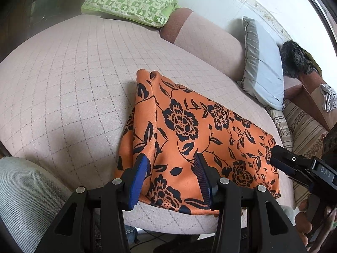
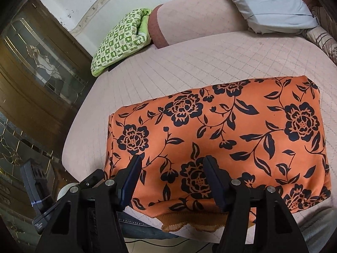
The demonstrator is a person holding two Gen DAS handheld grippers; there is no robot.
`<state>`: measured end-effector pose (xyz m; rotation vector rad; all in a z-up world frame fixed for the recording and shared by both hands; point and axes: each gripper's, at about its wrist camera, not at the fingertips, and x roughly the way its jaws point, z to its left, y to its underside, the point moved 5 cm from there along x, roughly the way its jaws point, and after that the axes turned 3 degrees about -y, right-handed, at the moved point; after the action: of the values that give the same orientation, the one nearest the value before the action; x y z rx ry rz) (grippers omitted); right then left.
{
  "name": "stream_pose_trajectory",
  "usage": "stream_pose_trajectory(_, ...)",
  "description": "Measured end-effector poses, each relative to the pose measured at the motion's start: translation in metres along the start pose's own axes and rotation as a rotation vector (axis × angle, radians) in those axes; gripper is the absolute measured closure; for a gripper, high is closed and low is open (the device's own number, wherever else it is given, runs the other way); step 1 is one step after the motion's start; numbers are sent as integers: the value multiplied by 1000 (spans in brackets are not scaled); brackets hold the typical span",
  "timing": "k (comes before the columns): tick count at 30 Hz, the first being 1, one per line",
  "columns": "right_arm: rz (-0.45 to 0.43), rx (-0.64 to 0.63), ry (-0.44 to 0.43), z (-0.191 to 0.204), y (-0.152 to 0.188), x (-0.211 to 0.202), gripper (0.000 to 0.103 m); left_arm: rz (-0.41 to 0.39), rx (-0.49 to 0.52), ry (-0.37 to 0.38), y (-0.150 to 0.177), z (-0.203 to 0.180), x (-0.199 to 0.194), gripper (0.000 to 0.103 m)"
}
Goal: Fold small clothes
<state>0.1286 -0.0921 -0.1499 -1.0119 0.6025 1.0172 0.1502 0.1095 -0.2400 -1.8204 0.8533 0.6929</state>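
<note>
Two grippers: both hang over the cloth's near side, jaws spread, nothing pinched.
Cloth (image 2: 219, 139): orange with dark flowers, folded into a thick rectangle, lying at the bed's near edge; a lacy hem hangs over that edge.
Left gripper (image 1: 171, 164): tilted down over the cloth's near left part, blue pads apart with cloth under the gap.
Right gripper (image 2: 171, 172): tilted down over the near middle of the cloth, pads apart.
Bed (image 1: 63, 84): pale pink quilted cover, otherwise bare around the cloth.
Far edge: green checked pillow (image 1: 130, 4) towards the left corner, grey pillow (image 1: 263, 67) towards the right.
</note>
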Motion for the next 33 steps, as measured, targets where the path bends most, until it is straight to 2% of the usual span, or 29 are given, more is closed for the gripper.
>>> stream_pose_trajectory(25,42,-15,-26,24,-28,29,41,23,-90,19,0,11,-1,57)
stream_pose_trajectory(33,47,29,-55,17,-32,29,40,25,-104,13,2,11,1,57)
